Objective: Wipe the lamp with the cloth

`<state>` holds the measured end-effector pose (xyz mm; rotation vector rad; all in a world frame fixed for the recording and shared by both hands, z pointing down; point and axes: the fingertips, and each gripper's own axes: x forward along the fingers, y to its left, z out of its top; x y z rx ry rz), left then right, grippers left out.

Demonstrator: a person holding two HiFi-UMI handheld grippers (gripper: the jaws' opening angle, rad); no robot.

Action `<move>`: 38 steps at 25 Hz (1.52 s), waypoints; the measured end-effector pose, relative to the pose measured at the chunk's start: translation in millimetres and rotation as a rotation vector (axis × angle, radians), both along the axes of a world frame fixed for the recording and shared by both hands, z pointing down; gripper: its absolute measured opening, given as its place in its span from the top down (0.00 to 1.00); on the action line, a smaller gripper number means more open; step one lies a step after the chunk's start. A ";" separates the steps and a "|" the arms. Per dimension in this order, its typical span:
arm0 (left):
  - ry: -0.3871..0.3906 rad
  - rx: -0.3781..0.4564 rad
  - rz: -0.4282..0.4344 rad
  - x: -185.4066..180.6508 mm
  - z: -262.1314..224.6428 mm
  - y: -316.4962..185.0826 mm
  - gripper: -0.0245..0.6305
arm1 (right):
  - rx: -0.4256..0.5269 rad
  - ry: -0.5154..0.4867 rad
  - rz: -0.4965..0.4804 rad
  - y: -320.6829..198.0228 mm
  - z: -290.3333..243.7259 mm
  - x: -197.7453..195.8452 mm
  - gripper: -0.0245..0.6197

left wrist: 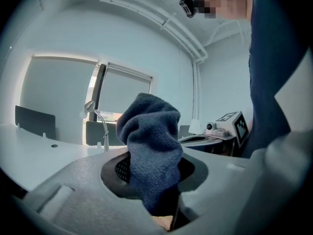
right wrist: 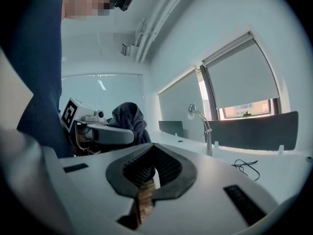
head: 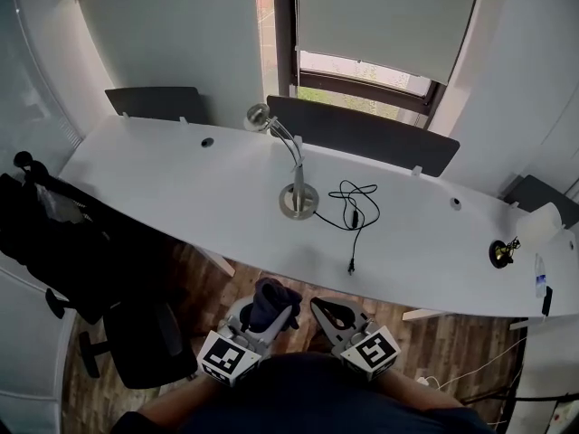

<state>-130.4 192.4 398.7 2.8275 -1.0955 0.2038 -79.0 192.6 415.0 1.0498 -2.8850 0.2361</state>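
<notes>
A: Nearest first. What's by the body?
B: Both grippers, held low over the wood floor [head: 452, 342], short of the table's [head: 163, 174] near edge. The left gripper [head: 270, 322] has its jaws clamped on the cloth [head: 271, 298]. It's dark blue and bunched, and sticks up out of the jaws.

A: Right one?
B: The right gripper [head: 322, 307] is just beside the left one. Its jaws are all but together with only a thin slit between them, and nothing in it.

A: Do they touch the table?
B: No, both are clear of it.

A: Where's the lamp?
B: The lamp [head: 298, 197] stands about mid-table, well apart from both grippers. It has a round metal base, a thin curved neck leaning left, and a small head near the far edge. The cloth isn't touching it.

A: Anything near it?
B: A black cable [head: 355, 208] lies loose just right of the base. One end trails toward the near edge.

A: Rest of the scene?
B: A dark office chair [head: 136, 342] stands on the floor off the table's left end. Dark panels [head: 362, 134] run along the far edge, and behind them is a window with its blinds [head: 380, 16] mostly down.
</notes>
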 end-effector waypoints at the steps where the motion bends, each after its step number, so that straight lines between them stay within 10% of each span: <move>1: -0.001 -0.010 -0.010 4.0 2.1 -11.2 0.76 | 0.001 0.003 -0.011 -11.1 2.2 3.0 0.95; 23: -0.049 -0.177 -0.190 71.5 56.8 -221.4 0.76 | -0.038 0.001 -0.166 -216.9 21.4 77.4 0.94; 38: -0.009 -0.269 -0.060 72.1 109.3 -308.0 0.76 | -0.065 0.078 0.005 -267.7 39.0 78.0 0.95</move>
